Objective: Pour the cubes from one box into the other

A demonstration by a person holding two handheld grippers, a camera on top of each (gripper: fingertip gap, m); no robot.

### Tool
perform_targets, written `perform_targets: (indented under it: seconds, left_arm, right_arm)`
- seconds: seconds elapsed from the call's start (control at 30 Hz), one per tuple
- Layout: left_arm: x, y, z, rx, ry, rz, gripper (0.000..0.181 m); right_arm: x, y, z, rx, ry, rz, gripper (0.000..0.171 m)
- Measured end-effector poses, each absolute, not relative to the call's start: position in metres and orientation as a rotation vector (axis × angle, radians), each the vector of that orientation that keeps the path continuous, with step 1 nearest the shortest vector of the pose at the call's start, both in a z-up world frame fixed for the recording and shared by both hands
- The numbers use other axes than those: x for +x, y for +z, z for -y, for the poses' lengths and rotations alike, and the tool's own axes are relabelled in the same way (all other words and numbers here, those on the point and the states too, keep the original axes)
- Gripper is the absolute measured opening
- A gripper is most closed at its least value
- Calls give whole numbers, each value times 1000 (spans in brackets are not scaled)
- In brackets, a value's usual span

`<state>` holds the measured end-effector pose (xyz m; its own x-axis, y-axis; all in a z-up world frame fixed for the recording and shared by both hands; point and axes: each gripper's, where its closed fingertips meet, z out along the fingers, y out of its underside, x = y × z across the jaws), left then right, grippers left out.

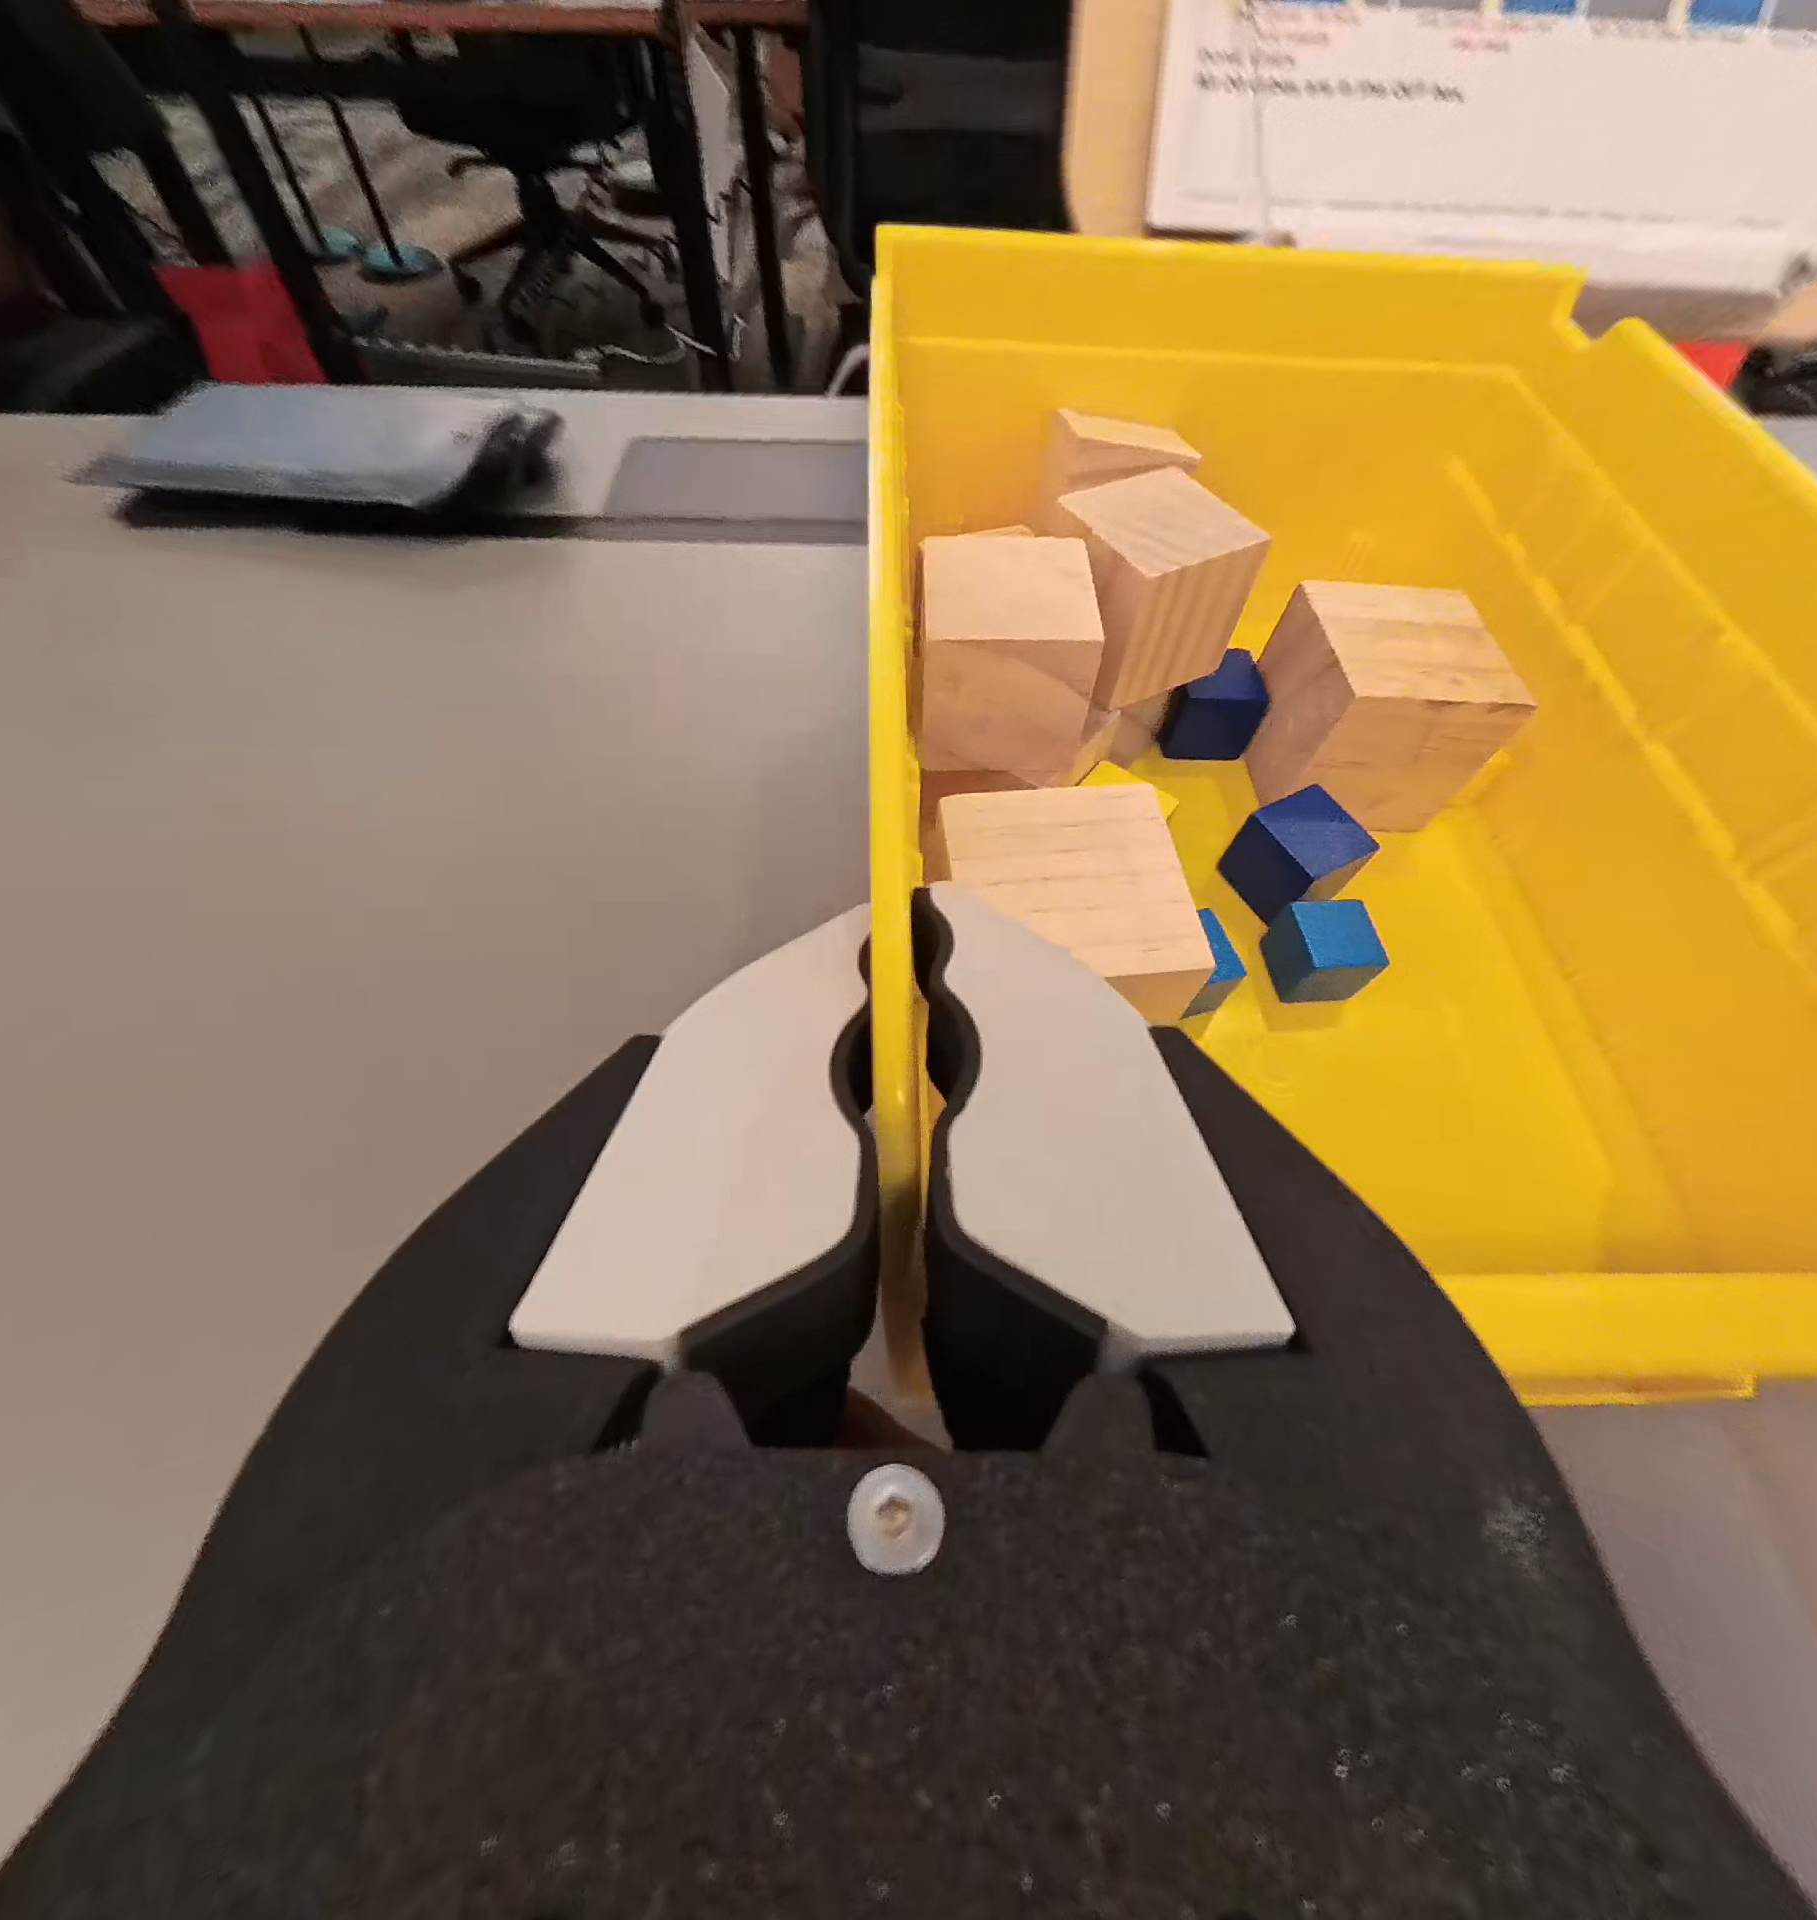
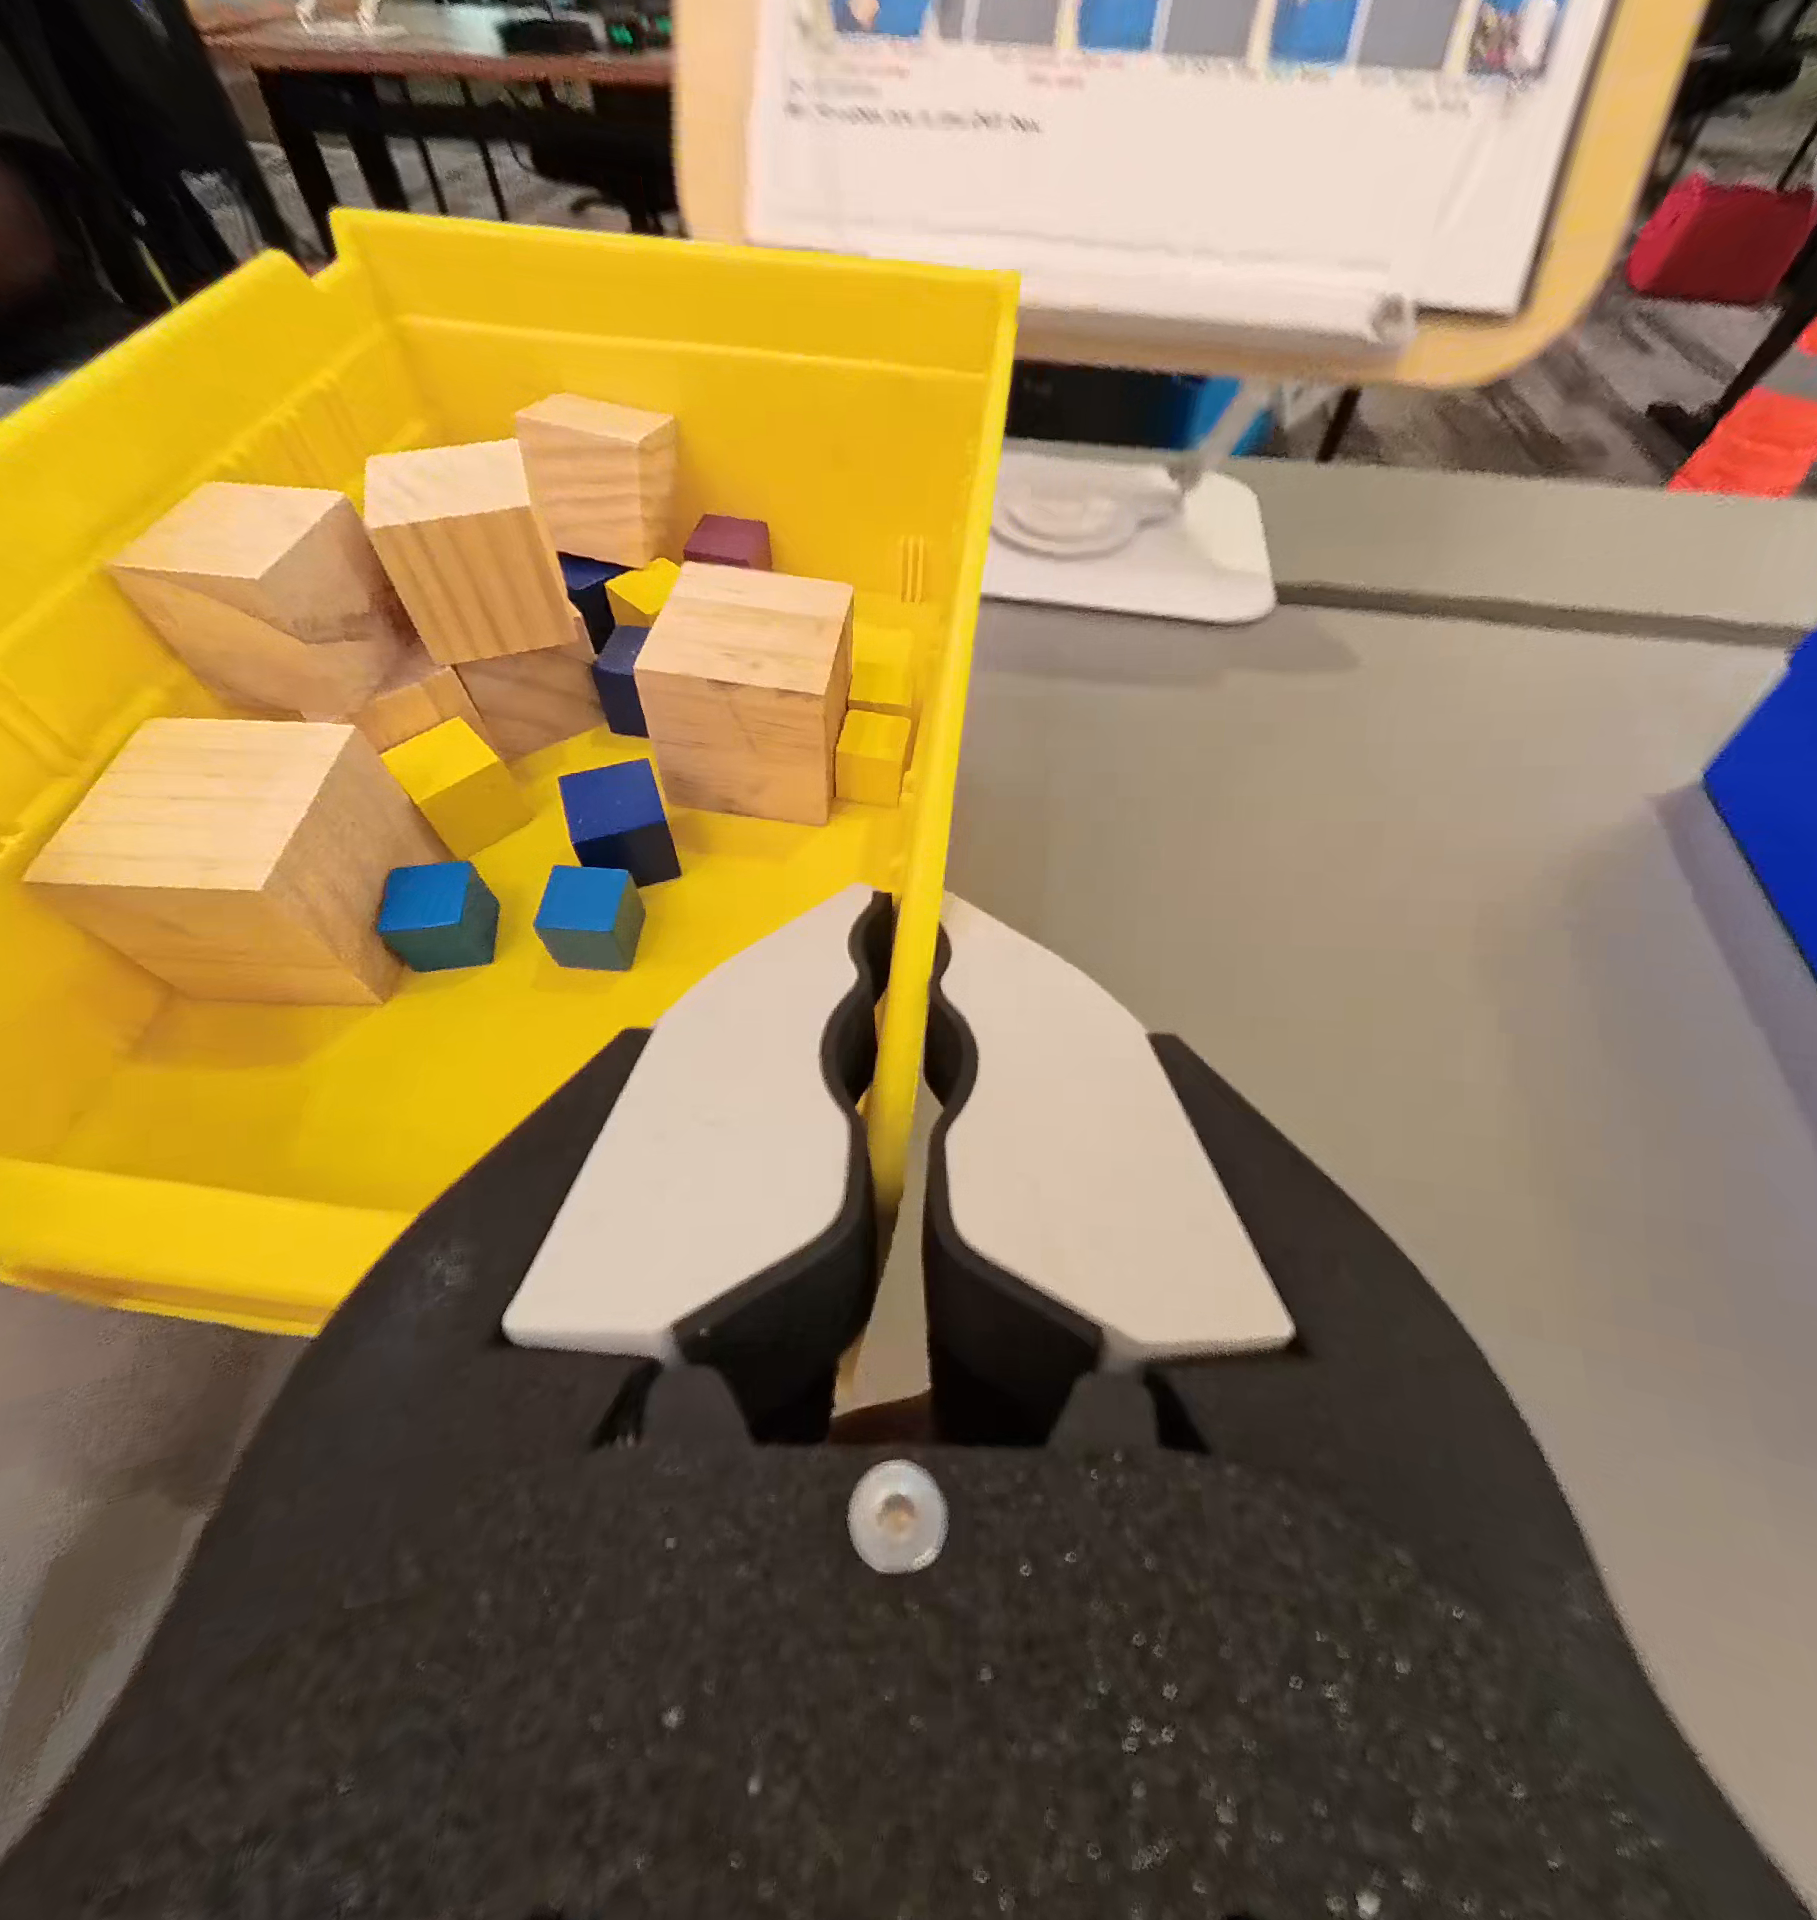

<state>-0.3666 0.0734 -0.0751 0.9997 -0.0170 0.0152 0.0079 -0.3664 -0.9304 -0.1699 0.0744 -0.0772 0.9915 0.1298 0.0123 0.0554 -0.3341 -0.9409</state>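
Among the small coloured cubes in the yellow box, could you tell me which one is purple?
The small purple cube near the far wall of the yellow box; the other small cubes are blue or yellow.

The box [image 1: 1403, 1143] was bright yellow all over. In it lay large cubes [image 2: 229, 852] of pale wood with visible grain lines, and small painted ones: dark navy [image 2: 618, 816], mid blue [image 2: 589, 914], yellow [image 2: 457, 779] and one purple [image 2: 729, 540]. The left gripper [image 1: 891, 925] and right gripper [image 2: 909, 914] were speckled black with light grey finger plates. The table [image 1: 364, 779] was plain grey. At its right edge stood something deep blue [image 2: 1808, 810].
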Motion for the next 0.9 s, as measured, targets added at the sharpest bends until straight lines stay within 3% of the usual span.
perform_targets:
  seconds: [0.2, 0.4, 0.57, 0.9]
  left_arm:
    - [-455, -65, -67, -1897, -11, 68, 2]
    - [-514, -85, -58, -1920, -17, 124, 2]
    - [-524, -115, -63, -1983, -35, 80, 2]
    - [-529, -114, -64, -1992, -38, 92, 3]
  right_arm:
    - [-259, -63, -78, -1868, 98, 235, 3]
    - [-321, -85, -76, -1902, 129, 299, 3]
    - [-333, -112, -72, -1945, 171, 302, 7]
    - [-341, -114, -70, -1999, 287, 401, 19]
